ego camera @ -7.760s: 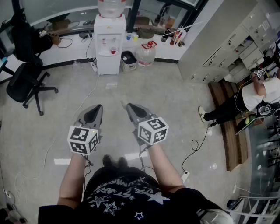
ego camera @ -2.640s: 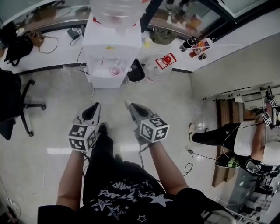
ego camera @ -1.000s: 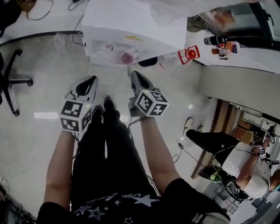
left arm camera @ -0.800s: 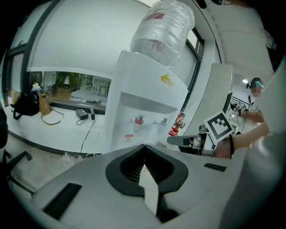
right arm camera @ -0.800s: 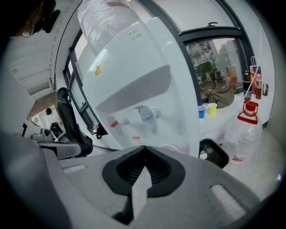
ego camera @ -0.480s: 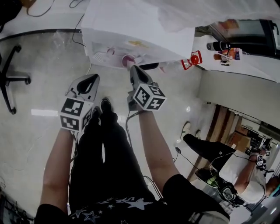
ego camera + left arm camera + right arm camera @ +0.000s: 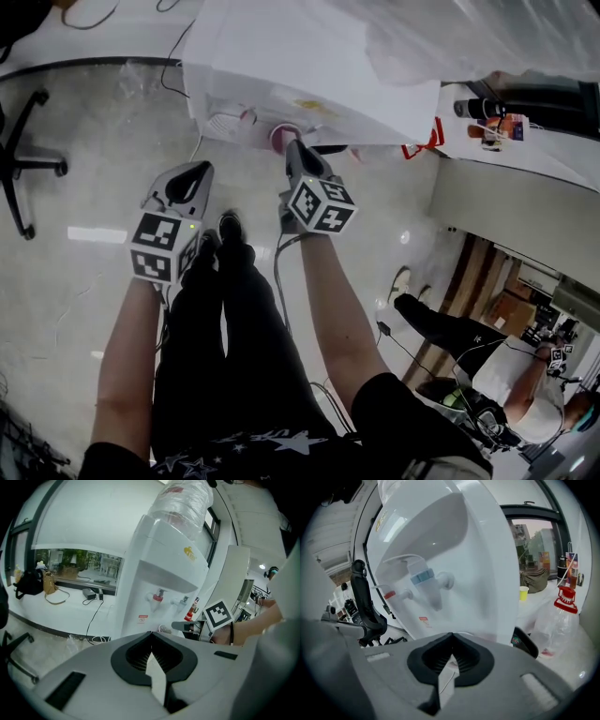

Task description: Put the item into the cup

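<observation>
The right gripper (image 7: 294,149) reaches in under the water dispenser (image 7: 281,56), its tip touching or just beside the red cup (image 7: 282,138) that stands in the recess below the taps. Its jaws are pressed together with nothing between them. The left gripper (image 7: 191,170) hangs back over the floor, well apart from the dispenser, jaws also pressed together and empty. No view shows anything I can pick out as the item to go into the cup, so the task seems barely started. The main risk, as I judge it, is that the right jaws arrive at the cup while pressed together: a push from that narrow tip could tip the light cup or slide it off its ledge. The blue tap (image 7: 423,577) close above leaves little room, and lifting the gripper could knock it. With neither gripper carrying anything, the cup may also be handled before the item is found. Compared with half a second ago, the right gripper has gone further forward, from short of the cup to right at it, while the left has hardly shifted; several seconds ago the dispenser stood across the room.
</observation>
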The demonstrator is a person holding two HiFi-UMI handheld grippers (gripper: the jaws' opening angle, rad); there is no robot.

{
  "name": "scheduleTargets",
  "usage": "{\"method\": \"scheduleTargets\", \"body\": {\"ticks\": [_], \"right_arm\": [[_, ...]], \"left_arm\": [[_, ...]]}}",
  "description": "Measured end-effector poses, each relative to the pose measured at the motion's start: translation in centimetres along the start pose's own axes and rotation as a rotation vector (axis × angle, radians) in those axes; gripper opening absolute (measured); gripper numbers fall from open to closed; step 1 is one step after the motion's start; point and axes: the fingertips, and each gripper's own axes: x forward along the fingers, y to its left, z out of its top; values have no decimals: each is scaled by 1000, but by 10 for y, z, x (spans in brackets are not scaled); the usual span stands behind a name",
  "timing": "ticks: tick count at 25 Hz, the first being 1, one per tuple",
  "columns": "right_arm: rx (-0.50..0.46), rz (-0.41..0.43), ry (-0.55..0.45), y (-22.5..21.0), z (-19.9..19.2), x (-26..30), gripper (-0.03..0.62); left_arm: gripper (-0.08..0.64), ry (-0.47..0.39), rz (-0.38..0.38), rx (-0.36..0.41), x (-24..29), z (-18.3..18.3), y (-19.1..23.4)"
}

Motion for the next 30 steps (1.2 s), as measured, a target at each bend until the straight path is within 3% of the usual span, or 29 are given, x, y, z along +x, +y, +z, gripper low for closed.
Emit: {"method": "scheduleTargets", "body": {"ticks": [14,24,26,30], "right_arm": [[-69,-37,76,-6,-11,30,2],[-62,-45,113,-5,-17,34,6],[-60,-40,115,-4,-18,33,71],[-63,-42,108,-6,-16,27,71]], "left_arm": [[8,6,-7,-7,16,-4,11],[8,12,-19,-6,14,0,15],[8,16,-20,-5,13,-1,13],[8,15,-21,-7,13,0,9]]}}
